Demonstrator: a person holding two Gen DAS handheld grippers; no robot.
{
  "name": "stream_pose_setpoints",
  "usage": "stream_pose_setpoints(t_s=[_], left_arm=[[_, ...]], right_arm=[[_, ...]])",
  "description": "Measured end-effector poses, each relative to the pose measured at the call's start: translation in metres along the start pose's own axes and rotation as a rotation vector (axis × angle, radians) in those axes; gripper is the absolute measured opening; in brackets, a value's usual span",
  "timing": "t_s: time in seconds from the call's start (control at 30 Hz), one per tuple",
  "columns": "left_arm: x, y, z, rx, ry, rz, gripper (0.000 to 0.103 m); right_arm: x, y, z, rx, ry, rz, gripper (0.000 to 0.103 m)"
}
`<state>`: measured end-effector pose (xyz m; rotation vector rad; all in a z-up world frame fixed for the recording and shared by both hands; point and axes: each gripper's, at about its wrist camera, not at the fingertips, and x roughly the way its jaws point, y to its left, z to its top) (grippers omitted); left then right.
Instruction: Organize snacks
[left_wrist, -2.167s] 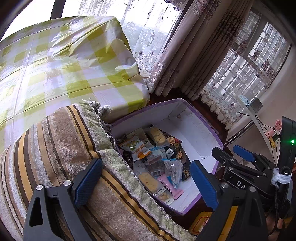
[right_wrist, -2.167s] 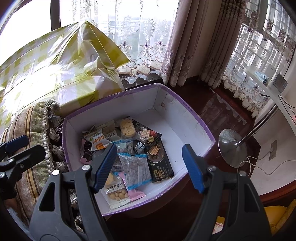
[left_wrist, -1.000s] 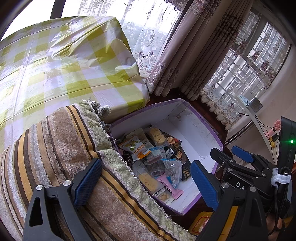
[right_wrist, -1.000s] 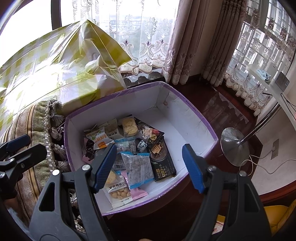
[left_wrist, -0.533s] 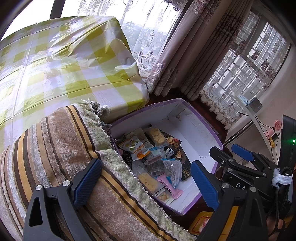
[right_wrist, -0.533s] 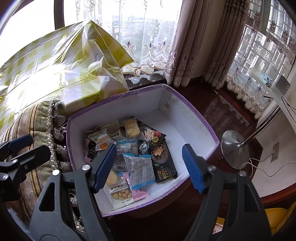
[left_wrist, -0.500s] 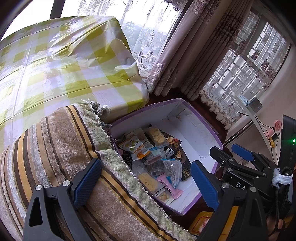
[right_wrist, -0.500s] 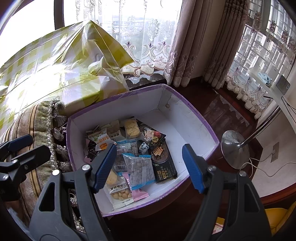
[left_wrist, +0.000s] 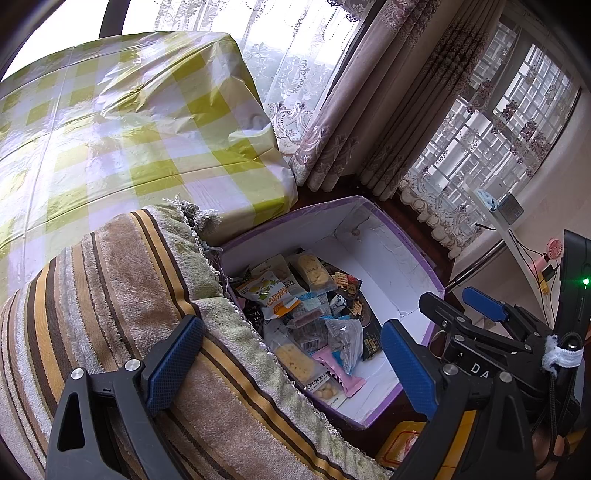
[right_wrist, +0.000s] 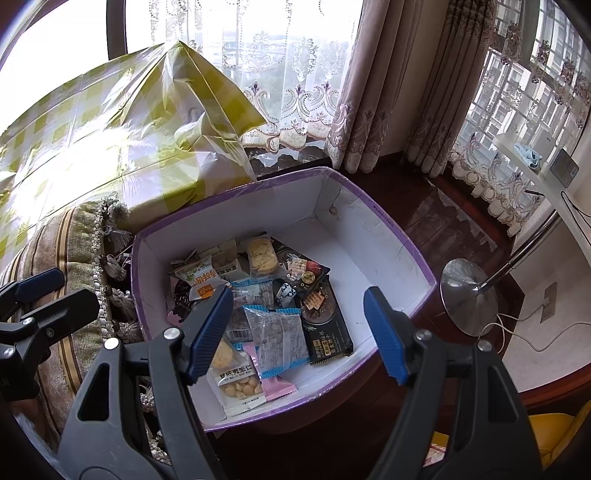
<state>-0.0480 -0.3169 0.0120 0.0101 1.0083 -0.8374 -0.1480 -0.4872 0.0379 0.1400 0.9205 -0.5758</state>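
A purple-rimmed white box (right_wrist: 391, 236) stands on the dark floor with several snack packets heaped in its left half: a clear blue-edged packet (right_wrist: 279, 336), a black packet (right_wrist: 327, 328), a biscuit pack (right_wrist: 260, 256). My right gripper (right_wrist: 297, 328) hangs open above the box's near side with nothing between its fingers. My left gripper (left_wrist: 291, 362) is open over the striped cushion (left_wrist: 110, 295) beside the box (left_wrist: 402, 251), empty too. Each gripper shows at the edge of the other's view.
A table under a green-checked plastic cover (left_wrist: 129, 122) rises behind the cushion. Curtains (right_wrist: 388, 85) hang at the back. A lamp's metal base (right_wrist: 467, 295) and cables lie on the floor right of the box. A yellow object (left_wrist: 402, 443) sits below the box.
In the right wrist view the box has slid slightly right and down across the earlier frames. The left wrist view is the same.
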Motion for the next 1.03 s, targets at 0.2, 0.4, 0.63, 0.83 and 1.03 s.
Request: stream_pose_setpoints(t_s=[0.2,0.4,0.63,0.83,1.03], left_arm=[[0.0000,0.0000,-0.0001,0.000,0.000,0.000,0.098],[-0.0001,0.0000,0.0001,0.000,0.000,0.000,0.098],[-0.0001,0.0001,0.0002,-0.001,0.000,-0.001,0.098],[-0.0003,0.0001,0.0003,0.000,-0.001,-0.001,0.098],[-0.0071,-0.0037,0.0006,0.001,-0.028,-0.012,0.098]], right_arm=[[0.0000,-0.0001,-0.0002,0.001,0.000,0.000,0.076],[0.0004,0.0001,-0.0009,0.002,0.002,0.000,0.076],[0.0008,-0.0002,-0.0015,0.001,0.003,-0.001,0.076],[0.0009,-0.0005,-0.0016,0.001,0.002,-0.001,0.076],[0.0005,0.0043,-0.0038,-0.004,0.007,0.008,0.076]])
